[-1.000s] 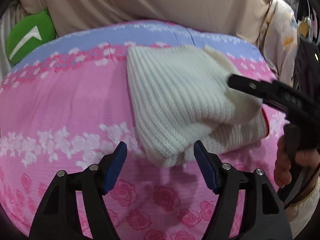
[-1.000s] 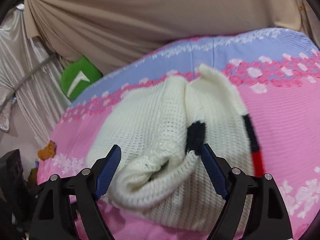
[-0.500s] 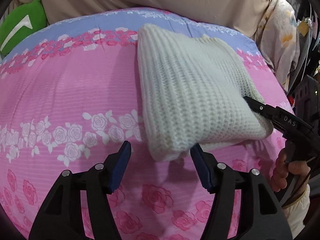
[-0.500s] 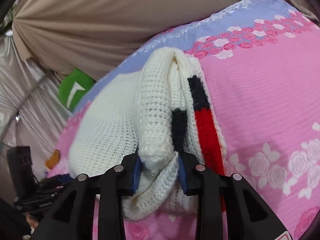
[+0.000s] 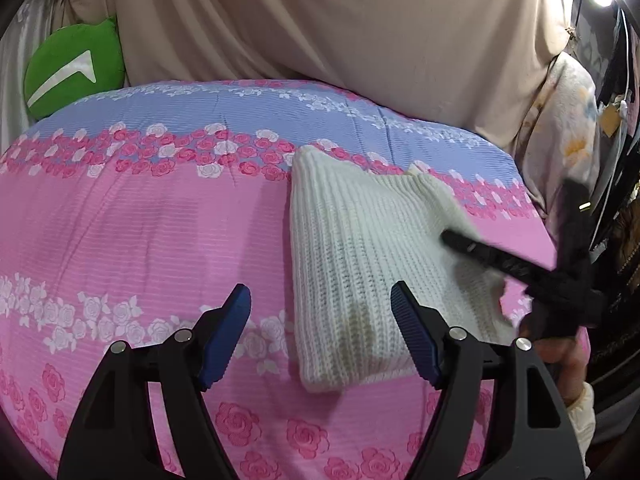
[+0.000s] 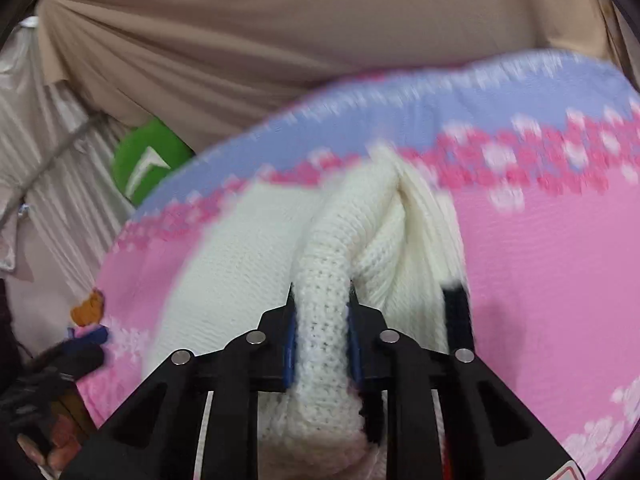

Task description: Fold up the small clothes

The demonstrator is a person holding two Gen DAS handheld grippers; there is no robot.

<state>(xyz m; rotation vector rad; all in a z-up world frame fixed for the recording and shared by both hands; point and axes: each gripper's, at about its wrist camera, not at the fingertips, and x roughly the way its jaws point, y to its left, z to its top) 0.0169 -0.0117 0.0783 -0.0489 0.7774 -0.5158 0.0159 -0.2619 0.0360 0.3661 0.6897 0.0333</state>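
white knit sweater lies folded on the pink rose-print bed cover, just ahead and to the right of the left tongs, whose jaws are opening with only the sweater's near corner showing between them, untouched. right tongs are closing, pads clamped on a rolled fold of the sweater. green cushion sits far beyond the left tongs.

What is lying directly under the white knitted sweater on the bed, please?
The white knitted sweater rests on the pink rose-print bedcover. Whether anything else lies beneath it cannot be seen; the knit covers that patch.
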